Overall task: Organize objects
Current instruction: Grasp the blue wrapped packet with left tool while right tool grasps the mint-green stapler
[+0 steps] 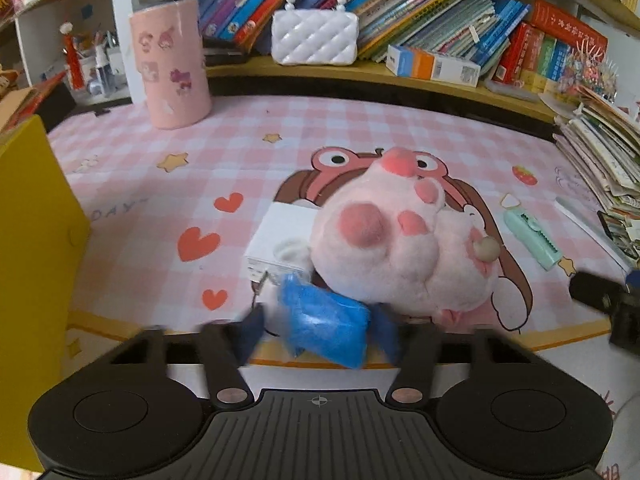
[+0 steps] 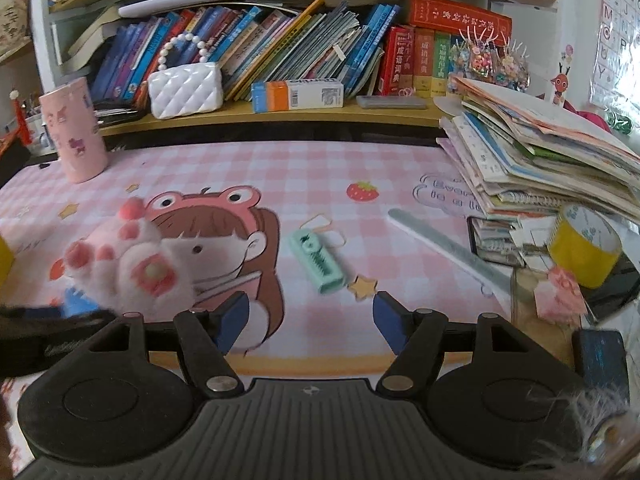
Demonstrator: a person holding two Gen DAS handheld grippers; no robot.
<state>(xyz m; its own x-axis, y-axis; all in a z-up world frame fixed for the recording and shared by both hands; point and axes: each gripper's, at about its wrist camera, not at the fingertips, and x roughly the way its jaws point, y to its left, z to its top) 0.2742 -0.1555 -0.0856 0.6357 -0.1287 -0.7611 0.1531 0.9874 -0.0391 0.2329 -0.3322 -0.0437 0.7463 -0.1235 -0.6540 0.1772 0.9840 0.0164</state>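
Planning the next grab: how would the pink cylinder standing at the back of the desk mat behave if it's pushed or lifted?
The pink cylinder stands upright and tall for its base, so a high push would probably tip it. Once on its side it would likely roll. Its smooth wall may slip between claw pads, so a low grip seems safer.

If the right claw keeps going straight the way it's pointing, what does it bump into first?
Probably just the pink checked mat. Nothing sits between the right claw and it. The mint green clip lies close to that line, so it might get touched, though depth is hard to judge.
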